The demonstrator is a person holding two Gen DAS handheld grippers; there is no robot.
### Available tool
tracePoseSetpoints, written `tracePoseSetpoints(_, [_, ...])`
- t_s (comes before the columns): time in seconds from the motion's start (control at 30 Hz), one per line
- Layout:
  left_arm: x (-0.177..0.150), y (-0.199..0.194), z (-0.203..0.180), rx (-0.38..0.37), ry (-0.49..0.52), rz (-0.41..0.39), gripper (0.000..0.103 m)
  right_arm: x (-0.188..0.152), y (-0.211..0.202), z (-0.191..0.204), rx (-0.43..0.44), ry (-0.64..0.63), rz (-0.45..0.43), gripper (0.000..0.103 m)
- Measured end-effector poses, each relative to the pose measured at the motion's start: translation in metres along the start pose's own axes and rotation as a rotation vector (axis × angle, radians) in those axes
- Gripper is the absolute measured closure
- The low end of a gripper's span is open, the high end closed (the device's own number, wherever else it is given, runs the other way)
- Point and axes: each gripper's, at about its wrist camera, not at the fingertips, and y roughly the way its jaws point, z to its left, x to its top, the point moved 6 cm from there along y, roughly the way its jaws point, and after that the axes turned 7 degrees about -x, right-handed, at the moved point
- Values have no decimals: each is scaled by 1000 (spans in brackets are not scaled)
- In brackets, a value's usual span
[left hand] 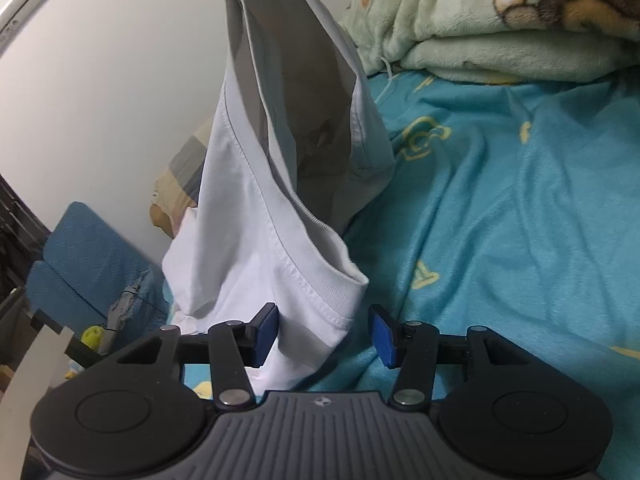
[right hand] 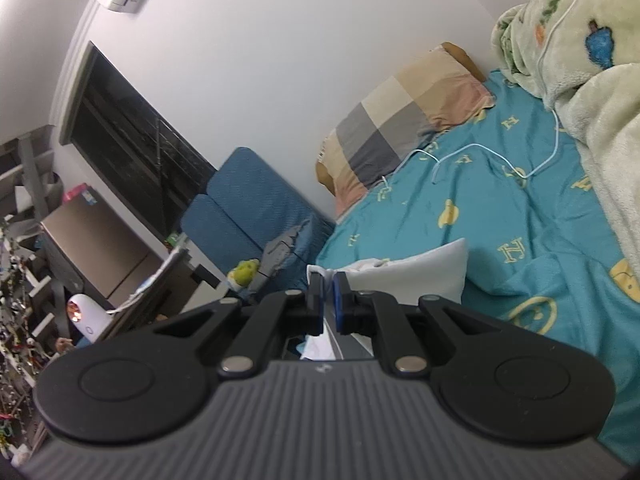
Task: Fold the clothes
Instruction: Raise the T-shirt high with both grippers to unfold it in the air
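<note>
While the white garment hangs upright over the near edge of the bed, its hemmed corner drops between the fingers of the left gripper; those jaws stand apart, the left blue pad touching or just beside the cloth and the right pad clear of it, so nothing is clamped there. Seen from the left wrist, the garment rises out of the top of the picture, its greyer inner side showing through the open fold; behind it lie the turquoise bedsheet with yellow prints and a heap of pale green fleece blanket at the far side. From the right wrist, the right gripper has its jaws drawn nearly together, pinching a thin layer of the same white cloth; more of it bunches just beyond the fingertips on the sheet, and a strip runs back under the tool. Further up the bed a checked pillow leans against the wall; a thin white cable trails across the sheet; a blue folded cushion stands beside the bed, with a small green toy by it.
</note>
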Motion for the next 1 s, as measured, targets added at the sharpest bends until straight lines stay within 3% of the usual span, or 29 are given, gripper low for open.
tracePoseSetpoints(0.03, [1,2,5,8,-22,-3,52,0,-1,1,4,-3,-3,95])
tracePoseSetpoints(0.1, [3,0,17,20,-84,-17,68,1,-1,0,-2,-15,-8,95])
tracePoseSetpoints(0.13, [5,-3,23,24,-121,-29,87,1,0,-1,-9,-22,-9,95])
tracePoseSetpoints(0.17, [7,-6,32,29,-164,-43,94,0,1,-2,-19,-28,-8,95])
tracePoseSetpoints(0.27, [10,-24,60,28,-322,-87,97,-1,1,-3,-55,-67,-17,95])
tracePoseSetpoints(0.37, [15,-54,95,78,-422,-152,97,-2,1,6,-102,-161,-27,95])
tracePoseSetpoints(0.57, [47,-140,198,164,-627,-329,98,19,-17,52,-90,-250,-87,96])
tracePoseSetpoints(0.77, [123,-254,284,223,-615,-540,98,66,-81,136,-35,-370,-215,96])
tracePoseSetpoints(1.0, [197,-396,335,256,-600,-700,98,121,-192,245,33,-506,-390,96])
